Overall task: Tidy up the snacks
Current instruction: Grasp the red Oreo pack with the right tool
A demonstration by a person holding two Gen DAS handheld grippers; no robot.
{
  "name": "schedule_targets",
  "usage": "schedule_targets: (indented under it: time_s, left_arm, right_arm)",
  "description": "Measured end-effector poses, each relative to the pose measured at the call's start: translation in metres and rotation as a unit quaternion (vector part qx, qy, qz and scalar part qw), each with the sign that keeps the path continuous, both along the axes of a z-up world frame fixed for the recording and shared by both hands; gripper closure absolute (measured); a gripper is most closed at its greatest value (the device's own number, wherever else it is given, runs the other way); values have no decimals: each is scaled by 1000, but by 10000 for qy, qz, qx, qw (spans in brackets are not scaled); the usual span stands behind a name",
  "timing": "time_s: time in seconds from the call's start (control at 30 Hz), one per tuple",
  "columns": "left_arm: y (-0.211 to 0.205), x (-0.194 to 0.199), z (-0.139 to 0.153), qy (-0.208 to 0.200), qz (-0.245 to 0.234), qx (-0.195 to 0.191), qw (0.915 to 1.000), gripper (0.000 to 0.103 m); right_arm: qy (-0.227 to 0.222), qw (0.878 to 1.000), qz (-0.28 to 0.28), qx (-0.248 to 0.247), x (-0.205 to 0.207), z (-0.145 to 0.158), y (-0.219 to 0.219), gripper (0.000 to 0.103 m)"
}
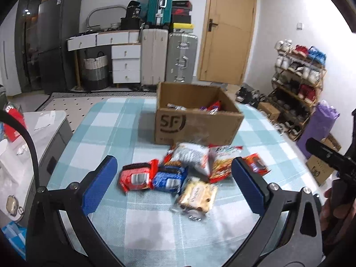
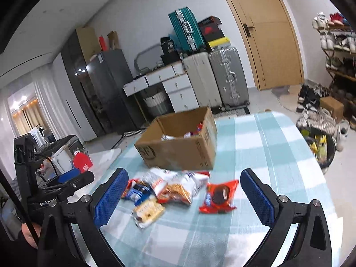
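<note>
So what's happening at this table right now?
A person holds two tongs over a small heap of snack packets on a checked tablecloth. Both the left tongs and right tongs are wide open and hold nothing. A cardboard box behind the heap already contains a few packets.

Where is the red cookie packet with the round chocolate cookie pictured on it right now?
In the right wrist view, the red cookie packet lies flat on the checked tablecloth, at the pile's right edge, nearer than the cardboard box.
</note>
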State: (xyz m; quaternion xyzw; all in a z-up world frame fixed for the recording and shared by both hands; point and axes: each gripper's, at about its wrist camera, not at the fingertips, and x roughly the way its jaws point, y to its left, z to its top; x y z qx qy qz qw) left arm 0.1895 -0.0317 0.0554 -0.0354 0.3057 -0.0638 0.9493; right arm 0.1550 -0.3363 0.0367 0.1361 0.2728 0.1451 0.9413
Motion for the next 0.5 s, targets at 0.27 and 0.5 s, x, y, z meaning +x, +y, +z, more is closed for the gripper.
schedule_targets:
  time_s: [0.27, 0.5]
  left_arm:
    - [1, 16, -35, 297, 53, -79, 9995, 1]
    - [1, 28, -64, 565, 43, -174, 9982, 1]
  right_arm:
    - [364, 9992, -1, -173, 19, -31, 1, 1]
    - [833, 9955, -160, -432, 45, -56, -3, 1]
